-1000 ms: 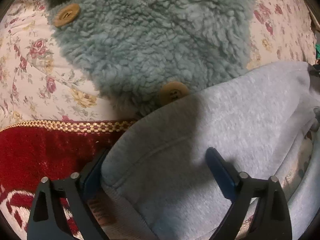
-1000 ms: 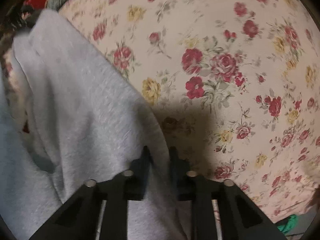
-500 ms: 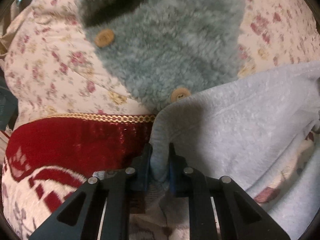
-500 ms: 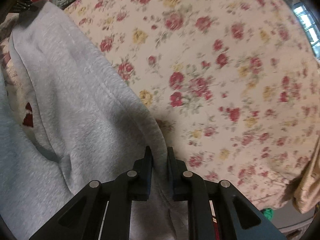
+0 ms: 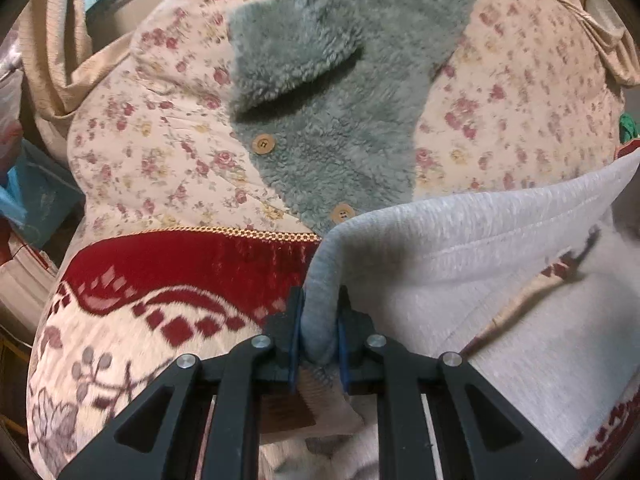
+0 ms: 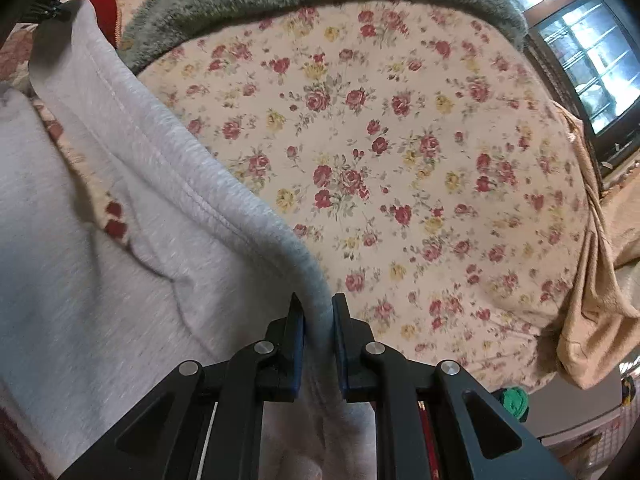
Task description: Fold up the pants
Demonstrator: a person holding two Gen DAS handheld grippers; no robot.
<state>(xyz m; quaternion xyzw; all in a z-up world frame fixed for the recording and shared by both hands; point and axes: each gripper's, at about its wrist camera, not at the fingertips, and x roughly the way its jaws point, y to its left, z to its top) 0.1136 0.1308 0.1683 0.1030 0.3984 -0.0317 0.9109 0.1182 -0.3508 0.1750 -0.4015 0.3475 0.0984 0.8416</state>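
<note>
Both claws pinch the gray pants: the left gripper (image 5: 319, 330) is pressed onto a rolled edge of the pants (image 5: 460, 248), and the right gripper (image 6: 318, 320) is clamped on another part of that same edge, with the cloth raised between the 2 grips. Below that edge the rest of the pants sags toward the flowered bedspread (image 6: 400, 160).

Likely trouble starts at the grips. The fleece looks thick and bunched between the fingers, so a quick pull could tug it free of 1 claw and drop that side. Just beyond the pants edge in the left view lies a green fleece jacket (image 5: 340, 120); a low sweep could drag it along. Uneven lifting would probably skew the fold over the red patterned blanket (image 5: 180, 272).
</note>
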